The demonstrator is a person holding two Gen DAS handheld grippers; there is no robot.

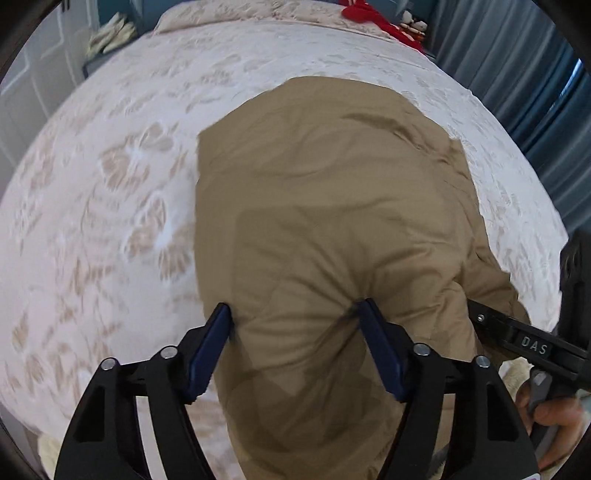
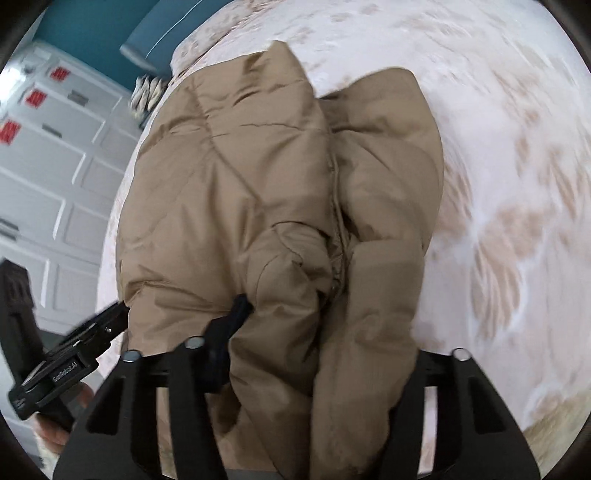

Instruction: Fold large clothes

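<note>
A tan padded jacket [image 1: 332, 206] lies on a bed, and its near end reaches into both grippers. In the left wrist view my left gripper [image 1: 295, 314] is shut on a thick fold of it, and the blue pads [image 1: 207, 354] dent the fabric on both sides. The right wrist view shows the jacket [image 2: 240, 177] bunched along its zip. My right gripper [image 2: 295, 302] is shut on that bunch. Only its left finger [image 2: 236, 317] shows; cloth covers the other. The right gripper [image 1: 491, 325] also enters the left wrist view from the right, its tip against the jacket's edge.
The bed has a pale cover with a tan flower print [image 1: 110, 184]. A red item [image 1: 369, 18] lies at its far end. Blue curtains [image 1: 524, 81] hang on the right. White panelled doors [image 2: 55, 166] stand beyond the bed's edge. A hand [image 1: 554, 417] holds the right gripper.
</note>
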